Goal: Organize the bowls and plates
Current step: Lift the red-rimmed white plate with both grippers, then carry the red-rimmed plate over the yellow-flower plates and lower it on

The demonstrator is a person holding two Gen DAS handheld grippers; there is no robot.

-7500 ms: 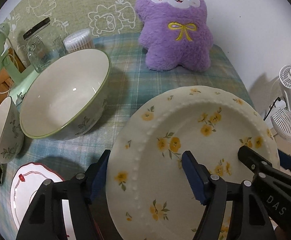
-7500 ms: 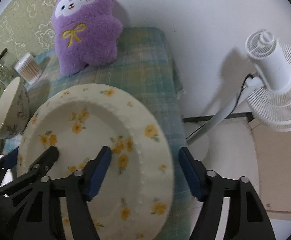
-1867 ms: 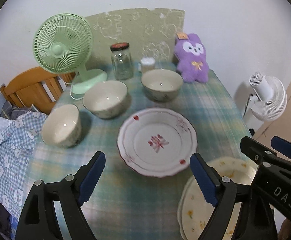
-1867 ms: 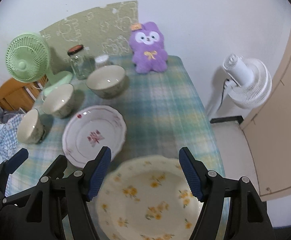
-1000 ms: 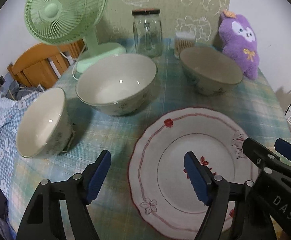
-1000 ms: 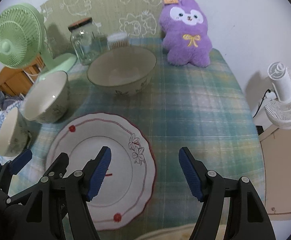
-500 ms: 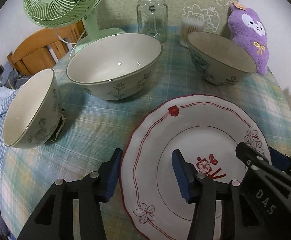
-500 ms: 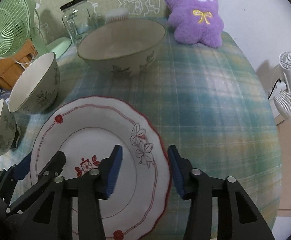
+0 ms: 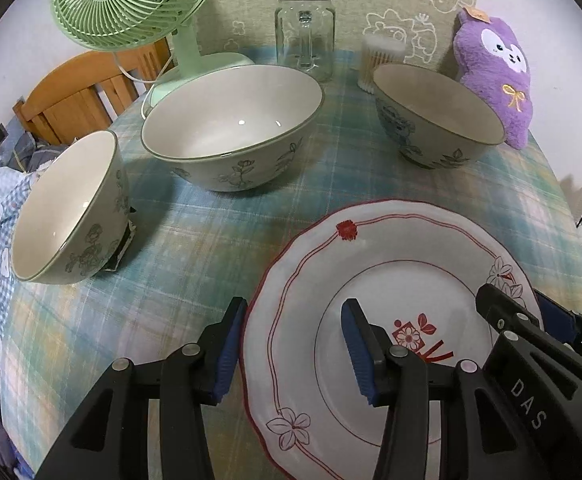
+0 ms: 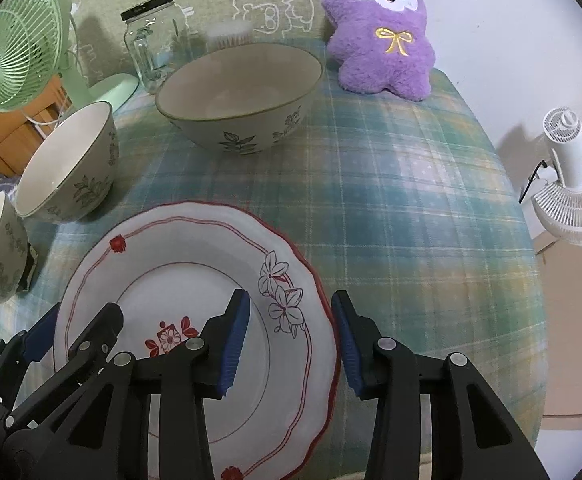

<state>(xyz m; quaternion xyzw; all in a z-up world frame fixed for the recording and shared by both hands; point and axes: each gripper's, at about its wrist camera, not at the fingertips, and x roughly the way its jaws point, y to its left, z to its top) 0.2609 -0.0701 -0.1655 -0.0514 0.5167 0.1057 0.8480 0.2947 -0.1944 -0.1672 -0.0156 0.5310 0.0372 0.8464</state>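
Observation:
A white plate with a red rim and flower marks (image 9: 403,280) lies on the checked tablecloth, also in the right wrist view (image 10: 179,272). My left gripper (image 9: 293,344) straddles its left rim, jaws partly closed, one pad outside and one over the plate. My right gripper (image 10: 291,334) straddles its right rim the same way. I cannot tell whether the pads touch the plate. Three flowered bowls stand behind: a small tilted one (image 9: 67,216), a large one (image 9: 235,124) and another (image 9: 435,120).
A green fan (image 9: 131,4), a glass jar (image 9: 305,28), a cotton-swab tub (image 9: 379,62) and a purple plush toy (image 9: 495,68) stand at the back. A white fan (image 10: 571,168) stands on the floor right of the table. A wooden chair (image 9: 79,96) is at the left.
Both grippers moved down and forward onto the red-rimmed plate. Their jaws have narrowed around its left and right rims. The yellow-flowered plate set down earlier is out of view.

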